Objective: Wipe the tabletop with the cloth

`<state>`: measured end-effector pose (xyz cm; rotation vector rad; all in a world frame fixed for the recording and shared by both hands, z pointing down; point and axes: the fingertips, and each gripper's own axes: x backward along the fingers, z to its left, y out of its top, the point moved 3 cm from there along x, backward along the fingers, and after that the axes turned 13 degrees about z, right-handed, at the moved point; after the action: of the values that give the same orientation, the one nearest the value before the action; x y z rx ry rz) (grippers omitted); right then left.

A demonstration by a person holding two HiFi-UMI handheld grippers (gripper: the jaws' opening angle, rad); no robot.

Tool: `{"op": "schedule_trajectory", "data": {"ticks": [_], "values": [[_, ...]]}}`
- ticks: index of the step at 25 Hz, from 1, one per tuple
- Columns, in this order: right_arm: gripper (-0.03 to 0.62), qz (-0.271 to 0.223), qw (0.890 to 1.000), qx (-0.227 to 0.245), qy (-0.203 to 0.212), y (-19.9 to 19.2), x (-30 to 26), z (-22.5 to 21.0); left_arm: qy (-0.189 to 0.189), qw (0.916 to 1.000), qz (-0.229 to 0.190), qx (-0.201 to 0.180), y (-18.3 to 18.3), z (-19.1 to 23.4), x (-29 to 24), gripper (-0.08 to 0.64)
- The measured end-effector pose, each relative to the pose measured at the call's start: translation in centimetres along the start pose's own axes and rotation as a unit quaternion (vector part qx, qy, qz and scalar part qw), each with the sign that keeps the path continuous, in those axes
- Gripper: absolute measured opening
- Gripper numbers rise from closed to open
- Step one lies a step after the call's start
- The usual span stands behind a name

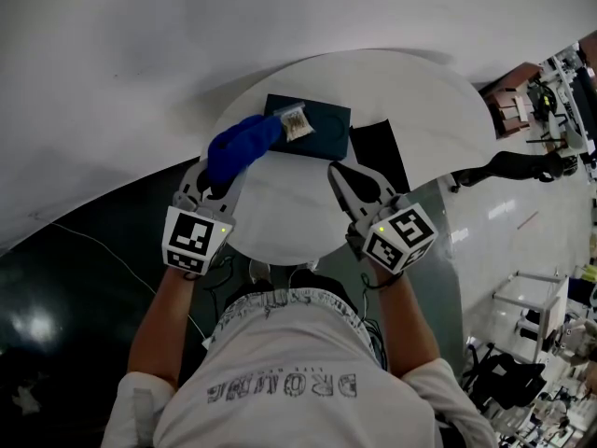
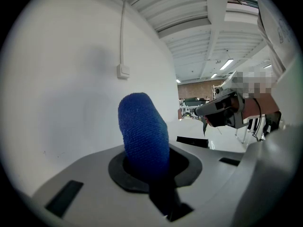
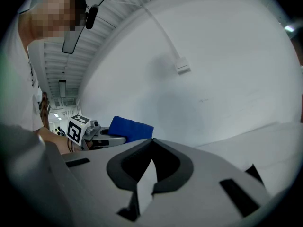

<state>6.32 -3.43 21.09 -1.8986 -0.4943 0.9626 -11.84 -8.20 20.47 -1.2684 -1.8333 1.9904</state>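
A blue cloth (image 1: 238, 146) sticks up and forward out of my left gripper (image 1: 222, 183), which is shut on it above the near left part of the round white table (image 1: 420, 101). In the left gripper view the cloth (image 2: 142, 131) stands as a thick roll between the jaws of the left gripper (image 2: 151, 167). My right gripper (image 1: 336, 171) hovers over the near middle of the table, its jaws shut to a point with nothing in them. In the right gripper view, the right gripper (image 3: 150, 150) looks at the wall, with the cloth (image 3: 130, 126) off to the left.
A dark teal box (image 1: 322, 129) lies on the table beyond the cloth, a small packet (image 1: 296, 122) on top. A flat black item (image 1: 384, 152) lies to its right. The white wall (image 1: 187, 35) runs close behind the table. Furniture stands at the right.
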Motion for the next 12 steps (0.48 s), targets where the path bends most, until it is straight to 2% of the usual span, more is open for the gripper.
{"op": "schedule_trajectory", "data": {"ticks": [12], "values": [[0.008, 0.007, 1.0, -0.003, 0.001, -0.39, 0.07, -0.48, -0.003, 1.0, 0.006, 0.005, -0.38, -0.42, -0.78, 0.074]]}}
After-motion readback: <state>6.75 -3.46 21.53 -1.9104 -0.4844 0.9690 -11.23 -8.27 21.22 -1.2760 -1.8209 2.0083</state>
